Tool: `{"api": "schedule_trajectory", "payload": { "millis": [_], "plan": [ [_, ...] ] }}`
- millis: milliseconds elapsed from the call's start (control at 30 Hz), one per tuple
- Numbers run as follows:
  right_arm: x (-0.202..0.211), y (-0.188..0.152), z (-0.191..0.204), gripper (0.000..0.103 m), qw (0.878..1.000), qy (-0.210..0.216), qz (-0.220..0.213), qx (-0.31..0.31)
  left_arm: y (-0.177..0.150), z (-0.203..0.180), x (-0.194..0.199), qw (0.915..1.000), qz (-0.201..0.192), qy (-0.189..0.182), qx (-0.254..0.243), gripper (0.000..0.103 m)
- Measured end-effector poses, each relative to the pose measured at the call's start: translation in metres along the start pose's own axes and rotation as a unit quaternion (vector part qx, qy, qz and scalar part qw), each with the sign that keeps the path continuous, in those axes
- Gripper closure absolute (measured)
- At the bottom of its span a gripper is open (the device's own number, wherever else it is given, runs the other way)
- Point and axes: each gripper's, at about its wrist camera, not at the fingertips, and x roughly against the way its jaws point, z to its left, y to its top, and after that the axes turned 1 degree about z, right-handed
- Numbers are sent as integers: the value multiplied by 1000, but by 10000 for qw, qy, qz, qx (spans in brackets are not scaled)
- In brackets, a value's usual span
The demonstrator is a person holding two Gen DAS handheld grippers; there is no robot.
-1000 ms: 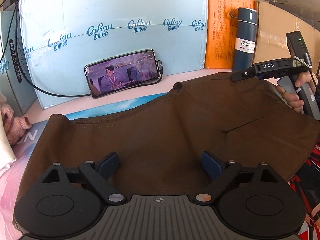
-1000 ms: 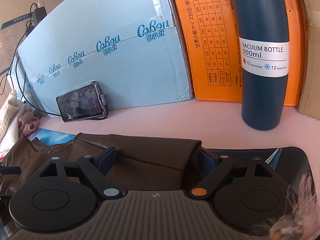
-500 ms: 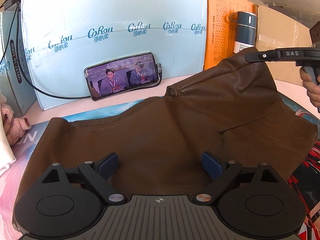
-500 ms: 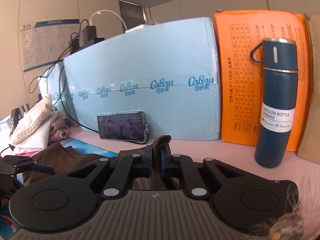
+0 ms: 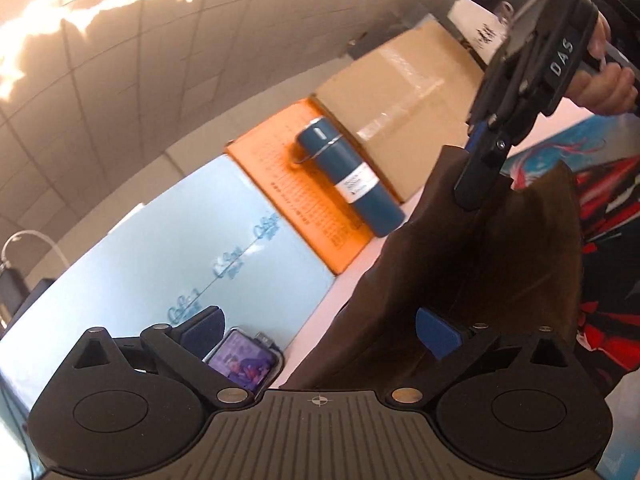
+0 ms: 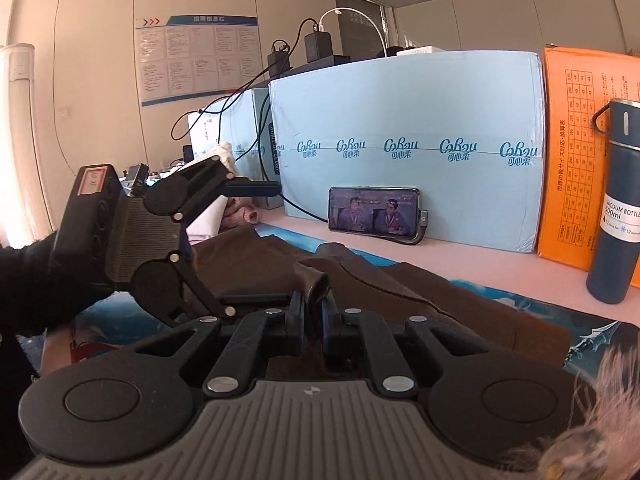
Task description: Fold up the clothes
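Though left splayed, right hand-held gripper (image 6: 313, 317) pinching brown garment (image 6: 420, 296)

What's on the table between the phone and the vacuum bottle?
Nothing stands there. In the right wrist view, bare pink tabletop runs from the phone to the vacuum bottle; only the blue box and orange box stand behind it.
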Motion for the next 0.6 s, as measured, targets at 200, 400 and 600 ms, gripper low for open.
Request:
{"api": "schedule_trajectory", "payload": {
  "millis": [200,400,600],
  "plan": [
    [-1,-8,-6,94,9998,-40,123,-176,5,-15,-40,9954,606,-655,-340,71],
    [3,-12,1,27,9992,-381,151,39,10,-3,-23,9955,511,-730,325,91],
    [18,-5,34,25,9959,-621,16,658,33,11,37,9923,-10,-742,988,93]
  ]
}}
